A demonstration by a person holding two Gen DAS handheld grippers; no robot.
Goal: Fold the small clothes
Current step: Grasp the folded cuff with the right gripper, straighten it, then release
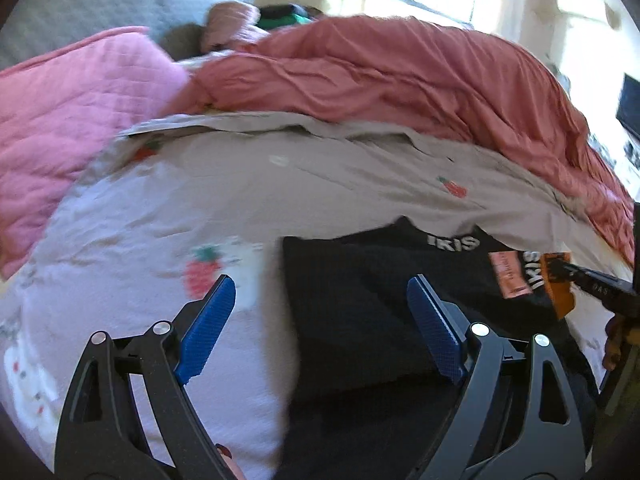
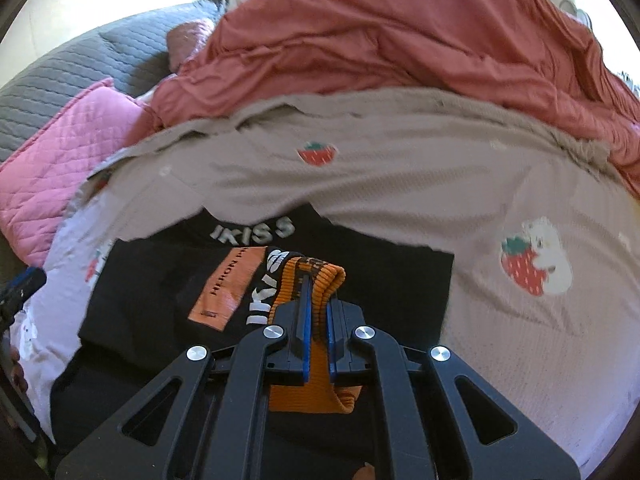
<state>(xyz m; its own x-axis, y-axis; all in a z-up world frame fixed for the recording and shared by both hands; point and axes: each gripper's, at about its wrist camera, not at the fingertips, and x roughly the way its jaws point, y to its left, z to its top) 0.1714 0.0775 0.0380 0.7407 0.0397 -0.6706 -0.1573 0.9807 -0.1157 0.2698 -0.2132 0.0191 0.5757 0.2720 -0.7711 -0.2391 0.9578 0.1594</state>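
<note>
A black garment (image 1: 352,300) (image 2: 380,272) with white "IKISS" lettering and an orange label lies on the bed. My left gripper (image 1: 320,284) hovers open over the garment's left edge, with nothing between its blue pads (image 1: 212,320). My right gripper (image 2: 318,294) is shut on the garment's orange ribbed band (image 2: 320,270), which it holds folded over the black fabric. In the left wrist view the right gripper (image 1: 566,267) enters from the right with that orange band (image 1: 560,296) in it. One blue fingertip (image 2: 26,280) of the left gripper shows at the far left of the right wrist view.
The bed sheet (image 1: 280,184) (image 2: 400,184) is pale with strawberry prints. A rumpled salmon duvet (image 1: 400,72) (image 2: 400,32) lies along the far side. A pink quilted pillow (image 1: 72,120) (image 2: 60,168) and a grey quilted cushion (image 1: 100,4) (image 2: 60,68) sit at the left.
</note>
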